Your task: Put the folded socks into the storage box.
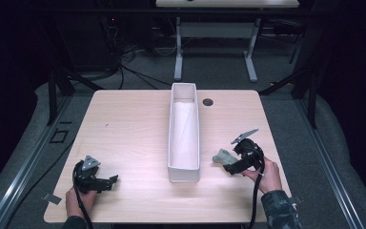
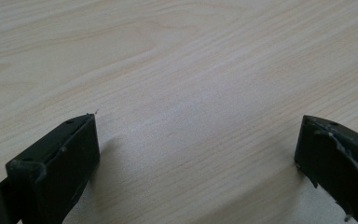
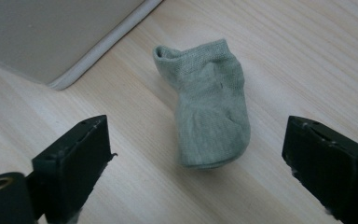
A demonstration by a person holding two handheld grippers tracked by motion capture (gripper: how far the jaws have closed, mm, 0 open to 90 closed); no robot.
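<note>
Right gripper [image 3: 196, 154] jaws spread, green sock [image 3: 209, 107] between, untouched; left gripper [image 2: 198, 154] spread; sock apparently unlabelled.

High view looks down on the table [image 1: 124, 124]; both gripper views skim it closely.

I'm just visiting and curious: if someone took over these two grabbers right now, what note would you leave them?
Left gripper: open, nothing between its jaws, low over bare table.
Right gripper: open, jaws either side of the sock but not touching it.
Sock: flat on the table, just right of the white bin.
Done: right gripper lined up on the sock.
Left: close on the sock, lift it, probably drop it into the bin.
</note>
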